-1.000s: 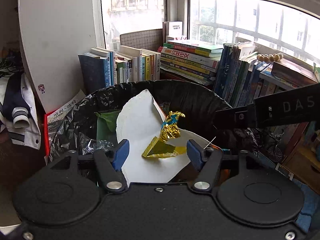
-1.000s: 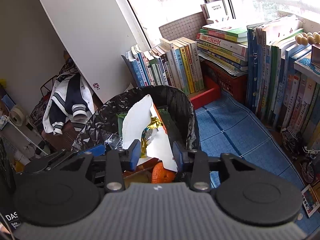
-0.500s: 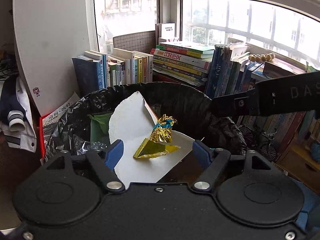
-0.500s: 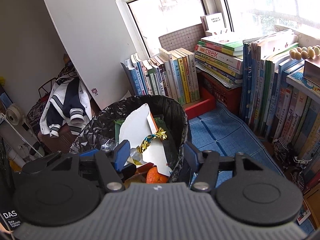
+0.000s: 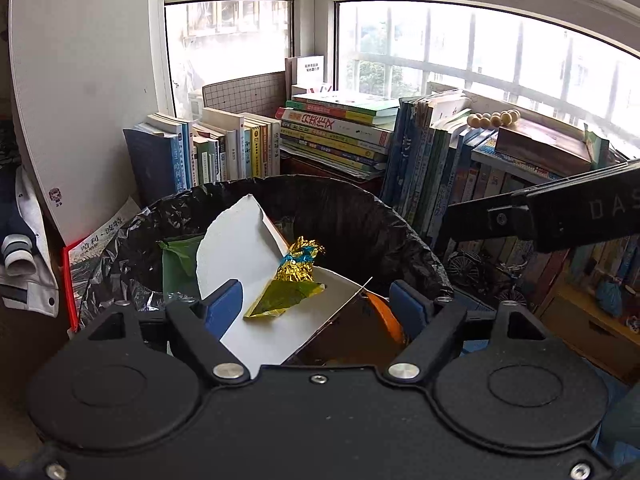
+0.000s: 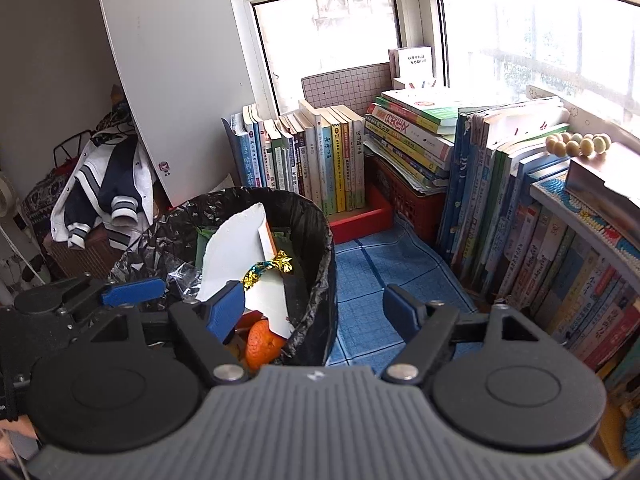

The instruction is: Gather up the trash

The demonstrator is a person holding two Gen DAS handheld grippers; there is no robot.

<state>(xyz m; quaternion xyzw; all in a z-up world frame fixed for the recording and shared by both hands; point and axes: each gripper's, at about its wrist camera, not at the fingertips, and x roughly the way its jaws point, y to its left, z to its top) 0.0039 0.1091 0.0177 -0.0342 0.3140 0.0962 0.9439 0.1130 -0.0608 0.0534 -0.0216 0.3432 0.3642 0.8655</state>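
Note:
A bin with a black liner [image 5: 360,216] holds a bent white card [image 5: 236,248], a crumpled gold foil wrapper [image 5: 296,268] lying on that card, and an orange [image 5: 384,316]. My left gripper [image 5: 316,306] hovers over the bin's near rim. Its jaws are opening and nothing is pinched between them. From the right wrist view, the bin [image 6: 316,232], card [image 6: 236,248], wrapper [image 6: 268,268] and orange [image 6: 262,344] sit low and left. My right gripper [image 6: 313,309] hangs over the bin's right rim. Its jaws are opening too, and they are empty.
Rows and stacks of books [image 6: 320,160] line the window wall, with a red crate [image 6: 360,220] below them. A blue mat [image 6: 380,272] covers the floor right of the bin. A white board [image 6: 172,80] leans at the left above a jacket [image 6: 100,184].
Both pairs of jaws have spread wider. The right gripper has drawn back and up from the bin, so the bin looks smaller and further left. The wrapper stays on the card.

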